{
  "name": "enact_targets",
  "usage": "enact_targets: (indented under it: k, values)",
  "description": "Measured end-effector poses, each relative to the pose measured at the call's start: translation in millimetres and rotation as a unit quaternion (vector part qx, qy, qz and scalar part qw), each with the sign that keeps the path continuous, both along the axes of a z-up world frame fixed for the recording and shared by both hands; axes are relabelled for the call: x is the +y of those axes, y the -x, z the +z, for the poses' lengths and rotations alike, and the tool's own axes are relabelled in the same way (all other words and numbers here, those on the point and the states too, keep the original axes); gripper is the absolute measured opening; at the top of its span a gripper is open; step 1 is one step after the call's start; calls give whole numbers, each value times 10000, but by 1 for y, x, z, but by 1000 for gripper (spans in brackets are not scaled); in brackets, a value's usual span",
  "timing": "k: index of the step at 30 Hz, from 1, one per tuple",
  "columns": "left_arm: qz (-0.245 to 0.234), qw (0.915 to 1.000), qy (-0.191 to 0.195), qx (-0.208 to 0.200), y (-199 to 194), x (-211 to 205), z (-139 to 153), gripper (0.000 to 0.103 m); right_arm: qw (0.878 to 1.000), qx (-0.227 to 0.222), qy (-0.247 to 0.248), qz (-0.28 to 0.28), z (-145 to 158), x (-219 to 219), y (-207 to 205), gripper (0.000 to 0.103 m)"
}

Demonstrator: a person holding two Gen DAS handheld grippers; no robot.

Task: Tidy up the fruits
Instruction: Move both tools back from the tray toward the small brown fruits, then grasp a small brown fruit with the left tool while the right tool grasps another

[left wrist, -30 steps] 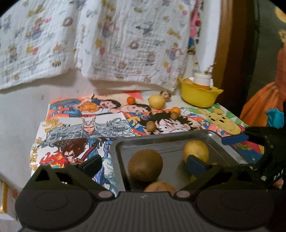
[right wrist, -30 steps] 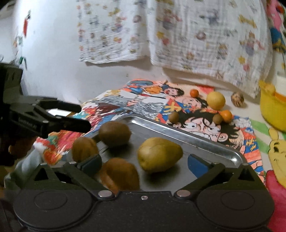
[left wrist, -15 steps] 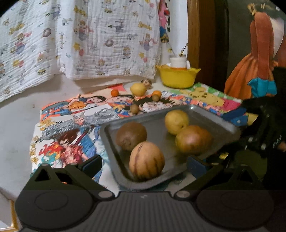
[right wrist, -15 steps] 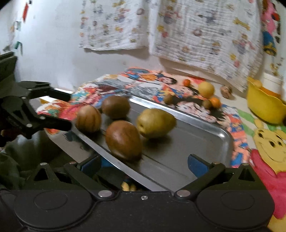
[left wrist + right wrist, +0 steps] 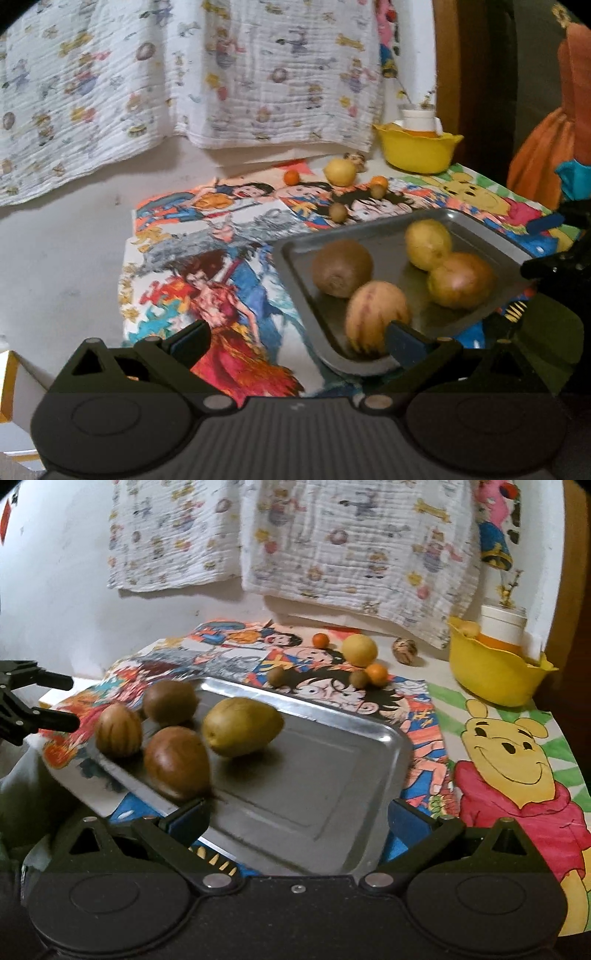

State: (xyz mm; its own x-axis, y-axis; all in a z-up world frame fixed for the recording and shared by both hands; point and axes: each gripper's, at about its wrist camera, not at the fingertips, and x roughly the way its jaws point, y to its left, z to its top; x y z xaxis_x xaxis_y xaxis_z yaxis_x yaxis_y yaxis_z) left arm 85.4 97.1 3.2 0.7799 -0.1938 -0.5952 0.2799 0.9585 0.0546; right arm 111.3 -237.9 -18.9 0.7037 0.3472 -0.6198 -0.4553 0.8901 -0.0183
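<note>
Right wrist view, w/ left wrist view as cross-check.

1. Cartoon-print cloth [image 5: 517,760]: covered the table top and carried everything below.
2. Metal tray [image 5: 314,775]: at the cloth's near edge, its near-left corner seemingly past the table edge. Vs 1 s earlier it showed from higher and further back, and its lie looked shifted. Whether it was lifted or just slid, can't tell.
3. Yellow bowl [image 5: 491,675]: far right corner of the cloth, w/ a white pot inside.
4. Right gripper [image 5: 295,816]: spread wide, nothing held, the tray's near edge between its fingers. It had pulled back from the fruit.
5. Left gripper [image 5: 295,339]: also wide and empty, at the tray's left corner.
6. Tray fruit, 4 pcs, same count as 1 s before:
   - green-yellow fruit [image 5: 242,725], mid-tray
   - red-brown fruit [image 5: 177,762], near edge
   - striped fruit [image 5: 118,731], left corner, blurred in the left view, so prob. rolling
   - kiwi [image 5: 170,701], far-left edge
7. Loose fruit at the cloth's far edge, unmoved: lemon [image 5: 359,650], walnut-like piece [image 5: 405,650], two small oranges [image 5: 376,674], two small brown fruits [image 5: 276,675].

Est.: large fruit trayed, small items still to sort.
</note>
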Motion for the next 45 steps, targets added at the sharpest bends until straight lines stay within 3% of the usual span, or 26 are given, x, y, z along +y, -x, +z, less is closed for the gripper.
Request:
enact_targets:
  k: [10,13,18,26,34,38,43,45]
  values:
    - [205,9994,-20,-283,-48,1,15,103,9994,-63,-201,-291,0,-5,-36,102]
    - [353,9991,-52,-208,-69,-1,15,103,9977,-392,-304,-470,2,-5,-45,102]
    - [320,9992,222,16,-106,-4,13,103,9954,-641,-405,-592,5,-4,-71,102]
    - [72,9987,461,208,-159,-23,10,103,9951,-258,-628,-717,10,2,-132,102]
    - [-489,9985,153,166,-189,-61,12,103,9945,177,-783,-680,15,16,-188,102]
    - [-729,9966,120,354,-202,-77,2,102,9941,368,-803,-622,9,24,-208,96]
    - [-780,9936,267,770,-219,-83,-13,95,9923,639,-727,-775,-4,32,-233,84]
    - [-758,9924,394,885,-225,-82,-18,91,9899,705,-721,-992,-9,32,-241,72]
